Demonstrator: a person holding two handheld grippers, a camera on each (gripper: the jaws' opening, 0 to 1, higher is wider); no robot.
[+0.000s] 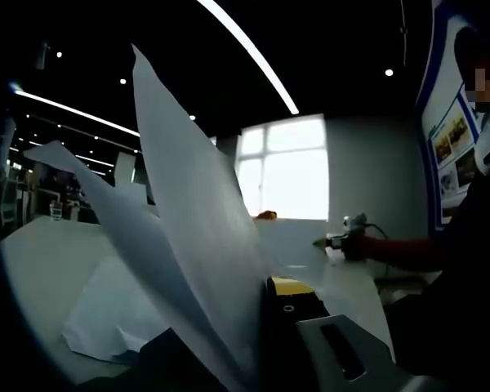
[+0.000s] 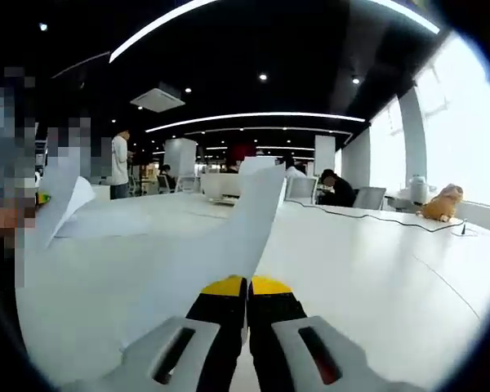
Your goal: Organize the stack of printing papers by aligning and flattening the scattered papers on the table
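Observation:
White printing paper sheets (image 1: 188, 245) stand lifted and curved above the white table (image 1: 41, 261) in the left gripper view. My left gripper (image 1: 271, 287) is shut on their lower edge; one yellow-tipped jaw shows and the paper hides the other. More sheets (image 1: 106, 318) lie loosely below. Far across the table, my right gripper (image 1: 336, 241) shows small at the end of a red sleeve. In the right gripper view, my right gripper (image 2: 247, 284) is shut on a sheet (image 2: 249, 216) that rises away from it, bent upward. Further raised sheets (image 2: 65, 200) show at the left.
A long white table (image 2: 376, 269) stretches ahead, with a thin cable (image 2: 367, 216) across it and an orange plush toy (image 2: 441, 202) by the bright windows. A glass (image 1: 55, 211) stands at the table's far left. People sit and stand at desks behind.

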